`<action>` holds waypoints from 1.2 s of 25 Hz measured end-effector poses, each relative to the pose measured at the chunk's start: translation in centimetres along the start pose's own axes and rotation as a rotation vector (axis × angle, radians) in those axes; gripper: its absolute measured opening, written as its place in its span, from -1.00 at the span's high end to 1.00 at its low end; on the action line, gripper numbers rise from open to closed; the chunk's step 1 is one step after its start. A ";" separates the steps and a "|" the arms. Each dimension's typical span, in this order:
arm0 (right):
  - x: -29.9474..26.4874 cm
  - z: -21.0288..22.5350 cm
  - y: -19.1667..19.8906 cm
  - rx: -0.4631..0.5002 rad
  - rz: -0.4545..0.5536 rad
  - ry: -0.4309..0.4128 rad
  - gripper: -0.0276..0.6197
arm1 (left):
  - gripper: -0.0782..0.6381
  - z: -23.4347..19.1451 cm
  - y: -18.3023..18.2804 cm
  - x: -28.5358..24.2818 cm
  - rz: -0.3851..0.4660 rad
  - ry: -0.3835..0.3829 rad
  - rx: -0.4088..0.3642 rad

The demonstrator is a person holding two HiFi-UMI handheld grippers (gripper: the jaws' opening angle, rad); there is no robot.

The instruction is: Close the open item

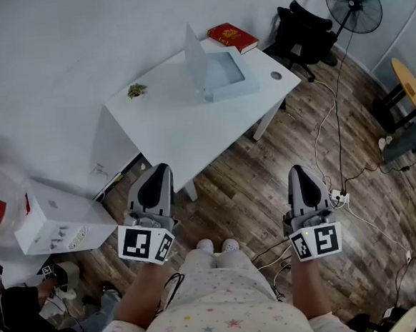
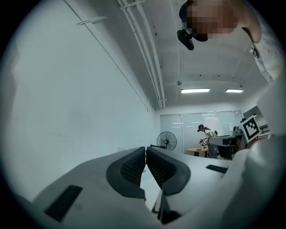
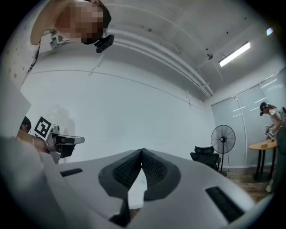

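1. The laptop (image 1: 219, 73) sits open on the white table (image 1: 183, 124) with its screen standing upright, well ahead of both grippers.
2. A red book (image 1: 232, 36) lies just beyond the laptop at the table's far corner, and a small plant (image 1: 137, 90) sits near the table's left edge.
3. The left gripper (image 1: 154, 172) is held close in front of the person's body. Its fingers (image 2: 132, 167) are pressed together with nothing between them.
4. The right gripper (image 1: 299, 170) is level with it over the wood floor (image 1: 253, 194). Its fingers (image 3: 127, 170) are likewise closed and empty.
5. A fan (image 1: 353, 3) and a black chair (image 1: 301, 32) stand beyond the table.
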State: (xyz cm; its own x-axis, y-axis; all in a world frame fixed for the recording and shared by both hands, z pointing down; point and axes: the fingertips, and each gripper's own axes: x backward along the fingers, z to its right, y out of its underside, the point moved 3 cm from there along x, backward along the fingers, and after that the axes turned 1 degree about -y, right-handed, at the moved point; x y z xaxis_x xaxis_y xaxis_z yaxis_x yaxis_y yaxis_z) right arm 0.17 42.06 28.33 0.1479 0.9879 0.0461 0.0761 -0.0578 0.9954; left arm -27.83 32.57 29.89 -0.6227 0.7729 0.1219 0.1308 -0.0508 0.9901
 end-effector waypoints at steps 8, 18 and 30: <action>1.2 1.8 -1.3 -0.014 0.035 -0.026 0.91 | 0.72 2.7 -1.3 -0.8 0.016 -0.014 -0.006; 1.8 4.5 -1.5 -0.043 0.053 -0.083 0.76 | 0.46 5.8 -1.4 -2.3 -0.001 -0.055 -0.026; 0.6 6.3 -1.5 -0.093 0.038 -0.153 0.05 | -0.01 7.7 -2.1 -3.9 0.007 -0.076 -0.024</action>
State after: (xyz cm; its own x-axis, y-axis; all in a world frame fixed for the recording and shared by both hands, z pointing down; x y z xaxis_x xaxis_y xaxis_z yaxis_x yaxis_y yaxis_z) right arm 6.34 41.83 26.35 0.2978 0.9515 0.0773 -0.0224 -0.0740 0.9970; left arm -19.70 34.56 26.79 -0.5611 0.8184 0.1238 0.1156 -0.0706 0.9908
